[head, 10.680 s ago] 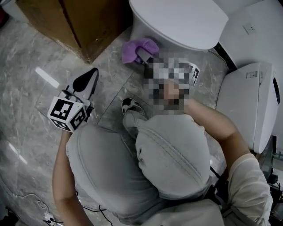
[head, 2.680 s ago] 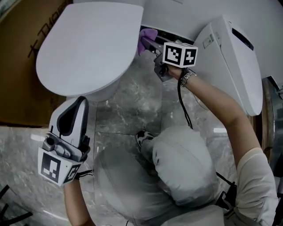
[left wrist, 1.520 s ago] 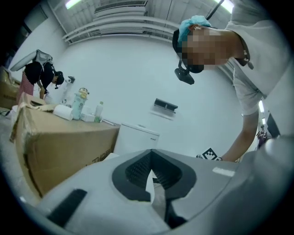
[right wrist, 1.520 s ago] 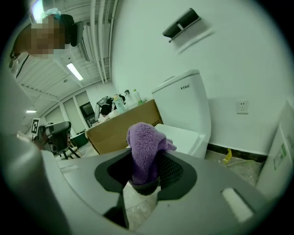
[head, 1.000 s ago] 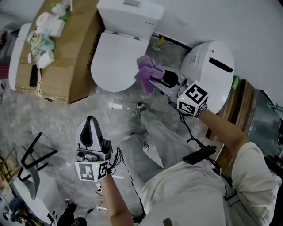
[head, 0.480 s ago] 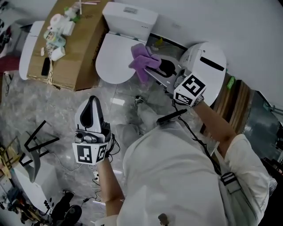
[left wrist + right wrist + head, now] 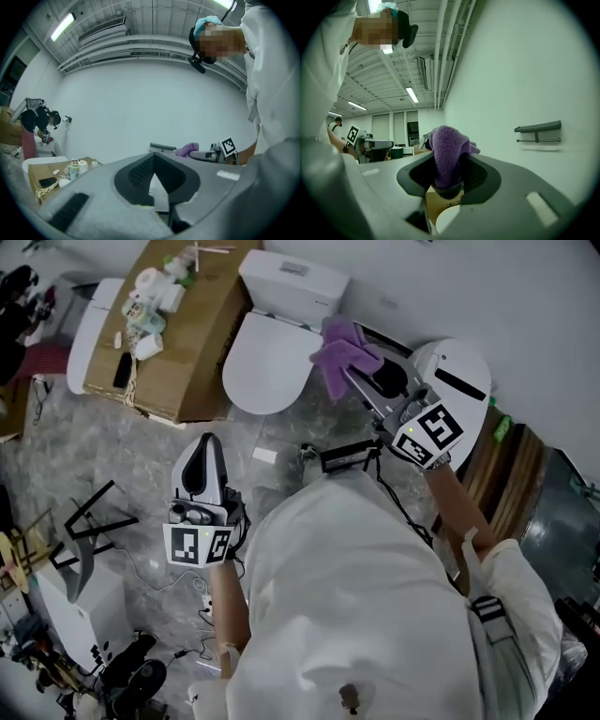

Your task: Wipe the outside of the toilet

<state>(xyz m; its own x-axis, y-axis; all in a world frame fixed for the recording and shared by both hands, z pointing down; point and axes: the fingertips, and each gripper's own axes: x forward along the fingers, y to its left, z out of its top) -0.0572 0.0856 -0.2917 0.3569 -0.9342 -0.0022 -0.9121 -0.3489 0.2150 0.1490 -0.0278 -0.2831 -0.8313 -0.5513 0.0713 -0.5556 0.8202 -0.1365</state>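
R gripper (image 7: 367,388) is clamped on a bunched purple cloth (image 7: 343,348), which sticks up past the jaw tips in the right gripper view (image 7: 447,150). In the head view it sits just beside the closed lid of the toilet (image 7: 272,362), w/ the cardboard box (image 7: 178,343) on the toilet's other side. L gripper (image 7: 206,448) is held low over the marble floor (image 7: 112,456), well apart from the toilet, jaws pressed together at the tips w/ nothing between them.
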